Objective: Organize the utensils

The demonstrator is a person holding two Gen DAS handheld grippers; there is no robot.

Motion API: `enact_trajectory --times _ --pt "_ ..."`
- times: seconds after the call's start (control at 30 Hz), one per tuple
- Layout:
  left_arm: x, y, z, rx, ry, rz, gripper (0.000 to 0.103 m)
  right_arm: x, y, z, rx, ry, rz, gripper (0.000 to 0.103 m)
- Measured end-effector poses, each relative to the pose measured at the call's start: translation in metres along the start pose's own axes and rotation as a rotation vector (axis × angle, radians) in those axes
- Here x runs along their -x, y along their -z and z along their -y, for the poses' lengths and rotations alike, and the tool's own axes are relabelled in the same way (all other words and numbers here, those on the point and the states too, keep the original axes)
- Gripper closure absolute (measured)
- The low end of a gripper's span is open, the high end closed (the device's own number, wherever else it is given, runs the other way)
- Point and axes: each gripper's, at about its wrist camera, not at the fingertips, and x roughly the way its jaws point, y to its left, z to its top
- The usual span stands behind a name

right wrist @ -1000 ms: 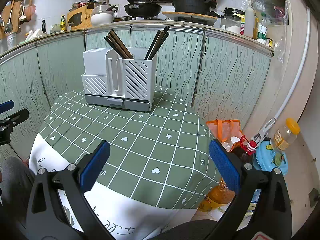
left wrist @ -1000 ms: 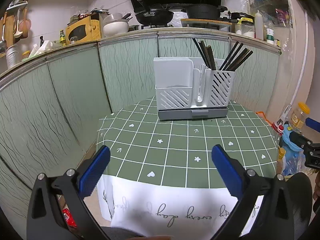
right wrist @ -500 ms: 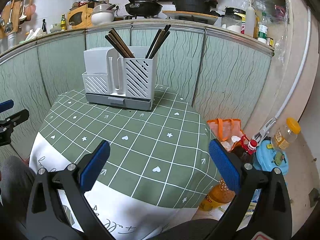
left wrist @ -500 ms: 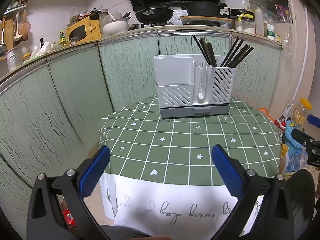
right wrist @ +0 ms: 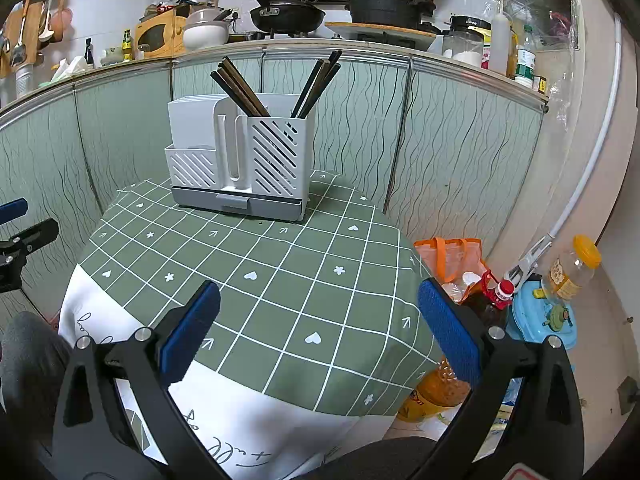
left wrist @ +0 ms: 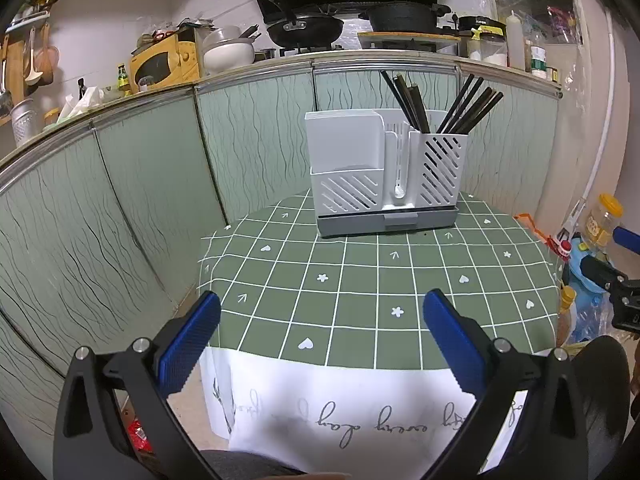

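The white utensil holder (left wrist: 386,172) stands on a grey base at the far side of the small table, on the green checked tablecloth (left wrist: 360,280). Dark chopsticks (left wrist: 468,104) lean out of its slotted right-hand compartment in two bunches — one tilted left, one tilted right. The wide left-hand compartment shows nothing sticking out above its rim; its inside is hidden from both cameras.

The left gripper (left wrist: 322,320) hovers at the near edge of the table, its blue-padded fingers (left wrist: 188,340) spread wide with nothing between them. The right gripper (right wrist: 318,316) hangs over the near right part of the cloth, fingers (right wrist: 448,332) likewise spread wide and holding nothing. Both are well apart from the holder.

The left wrist view faces the holder almost square on and shows the narrow upright slot in the middle of its front, with a pale rounded shape low inside that I cannot identify. It also catches the right gripper at its right border, beyond the table edge.

The right wrist view sees the holder from the right, so its plain side wall and the base corner show. This view alone gives the floor beside the table clearly — an orange bag (right wrist: 452,256), a red-capped bottle (right wrist: 498,294), a yellow-lidded jar (right wrist: 572,268) and a blue toy-like object (right wrist: 546,316). The left gripper's tip appears at its left border.

Behind, both views show the counter with a black pan (right wrist: 286,16) and a yellow microwave (left wrist: 162,64).
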Motion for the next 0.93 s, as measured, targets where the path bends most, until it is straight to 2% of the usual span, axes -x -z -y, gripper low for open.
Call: enact_trajectory --times 0.93 --pt "-0.002 0.0023 0.0017 0.006 0.013 -0.013 0.004 -0.0024 0.0031 -0.0022 -0.001 -0.004 -0.011 0.008"
